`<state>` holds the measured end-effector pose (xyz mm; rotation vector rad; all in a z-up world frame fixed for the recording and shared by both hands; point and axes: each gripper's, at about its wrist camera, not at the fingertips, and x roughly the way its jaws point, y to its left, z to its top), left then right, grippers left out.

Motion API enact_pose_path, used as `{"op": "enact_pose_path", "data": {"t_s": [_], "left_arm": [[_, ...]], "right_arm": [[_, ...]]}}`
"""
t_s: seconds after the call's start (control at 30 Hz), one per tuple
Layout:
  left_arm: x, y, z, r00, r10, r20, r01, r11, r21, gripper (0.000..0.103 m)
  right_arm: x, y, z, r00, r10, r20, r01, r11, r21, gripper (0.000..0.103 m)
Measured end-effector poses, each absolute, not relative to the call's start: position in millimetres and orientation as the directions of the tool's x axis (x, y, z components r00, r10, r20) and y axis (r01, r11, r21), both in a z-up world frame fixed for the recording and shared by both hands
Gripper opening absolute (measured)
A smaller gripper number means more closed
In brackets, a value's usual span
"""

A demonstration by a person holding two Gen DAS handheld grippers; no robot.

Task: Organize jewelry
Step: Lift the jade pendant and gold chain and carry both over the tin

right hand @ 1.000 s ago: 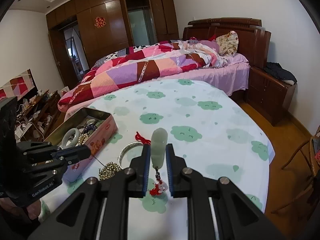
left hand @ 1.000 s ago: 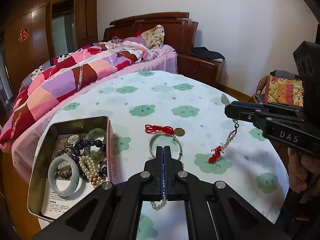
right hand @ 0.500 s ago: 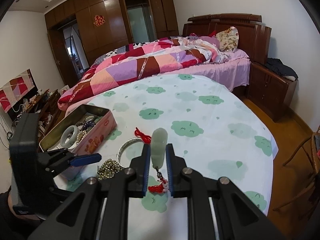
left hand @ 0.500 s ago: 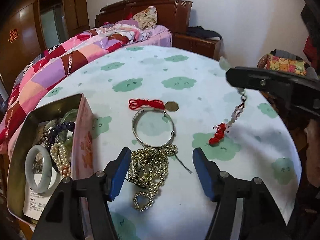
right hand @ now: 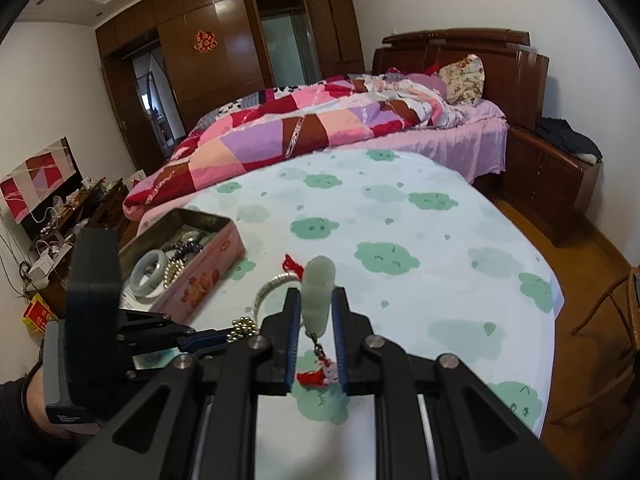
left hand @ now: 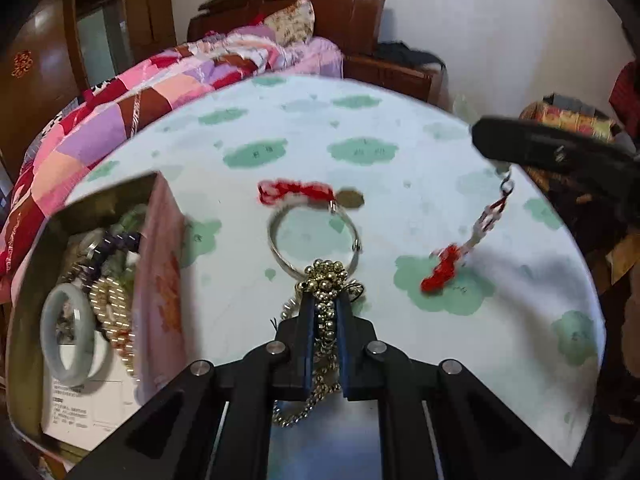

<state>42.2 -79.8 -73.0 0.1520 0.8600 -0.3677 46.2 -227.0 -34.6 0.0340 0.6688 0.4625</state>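
Note:
My left gripper (left hand: 325, 300) is low over the cloud-print tablecloth (left hand: 400, 208), its jaws closing with the gold bead necklace (left hand: 325, 276) bunched between the pads and pressed by them. Just beyond lie a silver bangle (left hand: 273, 248) and a red cord with a gold charm (left hand: 296, 192). The pink tin (left hand: 160, 264) to the left holds a jade bangle (left hand: 48, 344), pearls and dark beads. My right gripper (right hand: 316, 300) is shut on a pale jade pendant (right hand: 318, 288), whose red tassel (right hand: 312, 378) hangs just above the cloth.
A bed with a patchwork quilt (right hand: 320, 128) stands beyond the round table. A wooden nightstand (right hand: 552, 176) sits at the right of it and a chair (right hand: 616, 320) at the table's right edge. A hand (right hand: 36, 400) grips the left tool.
The left gripper opened, leaving the gold beads on the cloth, sank over the pile and closed on it again. The right gripper kept still with the pendant.

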Motion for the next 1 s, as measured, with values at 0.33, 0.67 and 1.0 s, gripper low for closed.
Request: {"op": "enact_pose_path", "data": {"t_s": [0.33, 0.67, 1.0], "left_arm": [[22, -39, -6, 0.720, -0.271, -0.638, 0.317, 0.947, -0.045, 0.004], [17, 19, 23, 0.787, -0.182, -0.590, 0.195, 0.980, -0.043, 0.004], [18, 77, 19, 0.792, -0.071, -0.607, 0.045, 0.997, -0.057, 0.004]], "right_arm": [[40, -219, -4, 0.708, 0.466, -0.531, -0.436, 0.880, 0.191, 0.018], [40, -177, 24, 0.682, 0.545, -0.488, -0.540, 0.825, 0.167, 0.018], [48, -132, 31, 0.630, 0.613, -0.476, -0.626, 0.764, 0.154, 0.018]]}}
